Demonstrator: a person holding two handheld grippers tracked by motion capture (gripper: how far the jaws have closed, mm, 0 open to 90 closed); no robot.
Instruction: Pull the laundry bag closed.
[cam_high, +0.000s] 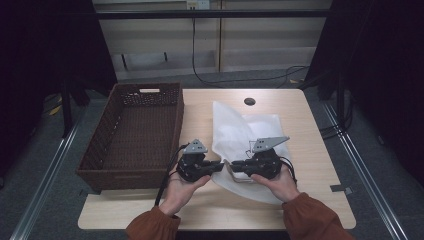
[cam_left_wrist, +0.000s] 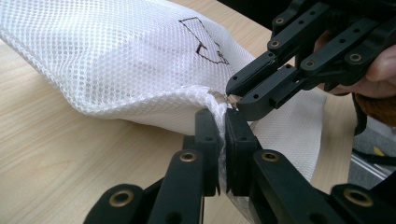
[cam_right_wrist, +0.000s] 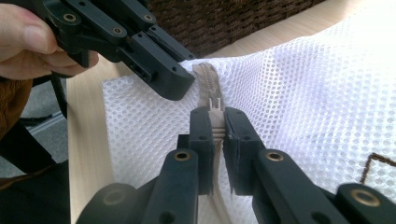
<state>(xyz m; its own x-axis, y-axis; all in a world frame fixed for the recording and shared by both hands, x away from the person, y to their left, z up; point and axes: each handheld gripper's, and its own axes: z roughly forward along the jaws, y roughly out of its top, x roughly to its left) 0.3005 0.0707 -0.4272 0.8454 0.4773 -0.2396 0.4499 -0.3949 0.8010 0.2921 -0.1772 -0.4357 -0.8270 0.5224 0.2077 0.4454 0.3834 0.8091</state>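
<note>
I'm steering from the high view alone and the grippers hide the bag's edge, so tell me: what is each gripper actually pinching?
Observer: In the right gripper view, the right gripper is shut on the zipper pull of the white mesh bag.
Operator: And the left one?
Observer: In the left gripper view, the left gripper is shut on the bag's mesh edge, right beside the right gripper's tips.
Operator: Is the bag lifted off the table?
Observer: The left gripper view shows the bag's body resting on the wooden table, with only the pinched edge raised.
Operator: Any marking on the bag?
Observer: Yes, a dark stitched outline sits on the mesh.
</note>
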